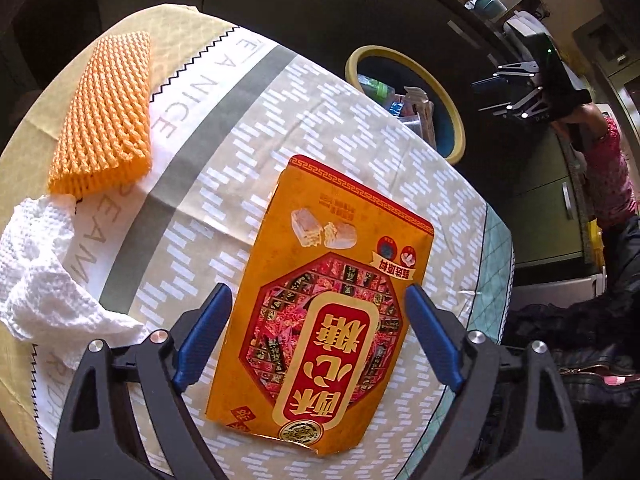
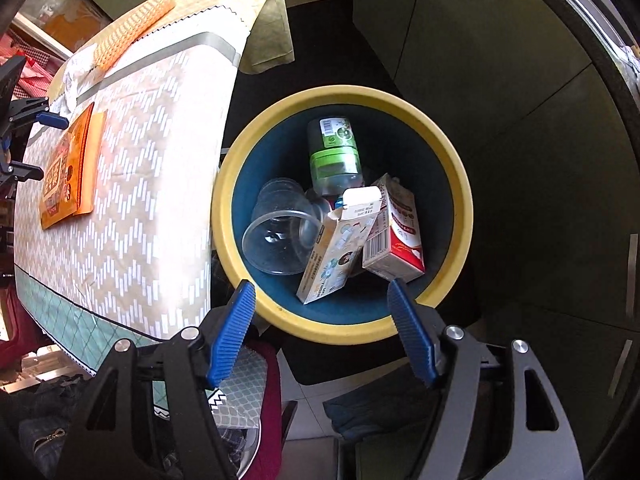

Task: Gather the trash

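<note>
An orange and red candy bag [image 1: 320, 292] lies flat on the patterned tablecloth [image 1: 224, 128]. My left gripper [image 1: 318, 296] hangs over it, jaws wide, a blue pad on each side of the bag and a gap at both edges. An orange foam net [image 1: 106, 108] and a crumpled white paper towel [image 1: 36, 264] lie further left. My right gripper [image 2: 320, 292] is open and empty above the yellow-rimmed blue bin [image 2: 460, 184]. Inside the bin are a green bottle [image 2: 334, 152], a clear cup [image 2: 276, 232] and two cartons [image 2: 340, 248].
The bin stands on the dark floor close against the table's edge [image 2: 216, 184]. Dark cabinet fronts [image 2: 500, 80] curve behind it. A person's pink sleeve [image 1: 608, 168] holds the right gripper [image 1: 516, 88]. Clothes and a dark red cushion [image 2: 268, 384] sit below the table's near corner.
</note>
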`<state>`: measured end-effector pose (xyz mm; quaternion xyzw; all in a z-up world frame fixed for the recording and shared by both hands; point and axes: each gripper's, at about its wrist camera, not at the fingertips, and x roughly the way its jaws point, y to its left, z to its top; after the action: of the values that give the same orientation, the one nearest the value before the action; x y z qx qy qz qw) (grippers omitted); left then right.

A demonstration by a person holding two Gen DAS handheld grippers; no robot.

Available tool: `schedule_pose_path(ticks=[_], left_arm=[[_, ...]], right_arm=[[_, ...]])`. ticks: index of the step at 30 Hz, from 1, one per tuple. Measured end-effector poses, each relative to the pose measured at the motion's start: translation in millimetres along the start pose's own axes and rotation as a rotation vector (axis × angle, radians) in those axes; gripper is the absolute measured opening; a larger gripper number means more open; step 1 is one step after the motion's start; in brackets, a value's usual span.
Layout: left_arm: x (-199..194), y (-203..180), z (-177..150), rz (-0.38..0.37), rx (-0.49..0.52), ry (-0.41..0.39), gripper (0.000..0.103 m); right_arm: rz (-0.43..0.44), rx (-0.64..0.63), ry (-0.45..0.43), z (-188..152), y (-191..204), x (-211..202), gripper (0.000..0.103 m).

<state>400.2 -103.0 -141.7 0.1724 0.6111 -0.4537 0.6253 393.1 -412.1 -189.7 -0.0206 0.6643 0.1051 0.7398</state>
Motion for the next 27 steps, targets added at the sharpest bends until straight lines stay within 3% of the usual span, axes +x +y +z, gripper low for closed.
schedule_pose_path(ticks=[3, 8, 9, 10, 11, 13, 14, 20, 24, 26, 27], left_arm=[[2.1, 9.4, 0.7, -0.028, -0.009, 0.004, 0.084], [10.4, 3.1, -3.1, -0.167, 0.012, 0.027, 0.083], [11.9, 1.7, -4.2, -0.174, 0.012, 0.029, 0.076], [12.5, 1.0, -5.5, -0.183, 0.003, 0.025, 0.057], [11.5, -0.5, -7.4, -0.190, 0.000, 0.013, 0.031], [6.7, -7.6, -11.7, -0.183, 0.005, -0.030, 0.002], [4.5, -13.9, -15.2, -0.189, 0.015, -0.048, 0.001], [17.6, -51.2, -33.5, -0.309, 0.052, 0.018, 0.000], [12.7, -68.1, -36.0, -0.285, 0.059, -0.002, 0.002], [-2.0, -74.0, -40.8, -0.232, 0.060, -0.042, 0.026], [-13.9, -77.5, -44.9, -0.180, 0.052, -0.080, 0.056]], right_arm=[[-0.005, 0.000, 0.015, 0.0, 3.2, 1.5, 0.069], [-0.010, 0.010, 0.024, 3.4, 4.7, 1.1, 0.069], [-0.013, 0.012, 0.025, 4.3, 4.9, 0.9, 0.069], [-0.014, 0.013, 0.024, 5.3, 5.3, 0.5, 0.069], [-0.012, 0.013, 0.023, 6.6, 5.9, 0.5, 0.069], [-0.009, 0.009, 0.021, 8.5, 8.6, 0.2, 0.069], [-0.004, 0.006, 0.019, 9.4, 10.1, 0.8, 0.069], [0.050, -0.014, 0.012, 11.7, 22.3, 2.6, 0.068], [0.243, 0.000, -0.002, 5.5, 33.3, -1.2, 0.068], [0.354, -0.006, -0.001, 0.1, 45.1, -1.3, 0.067], [0.388, -0.001, -0.002, -1.8, 49.7, -1.4, 0.064]])
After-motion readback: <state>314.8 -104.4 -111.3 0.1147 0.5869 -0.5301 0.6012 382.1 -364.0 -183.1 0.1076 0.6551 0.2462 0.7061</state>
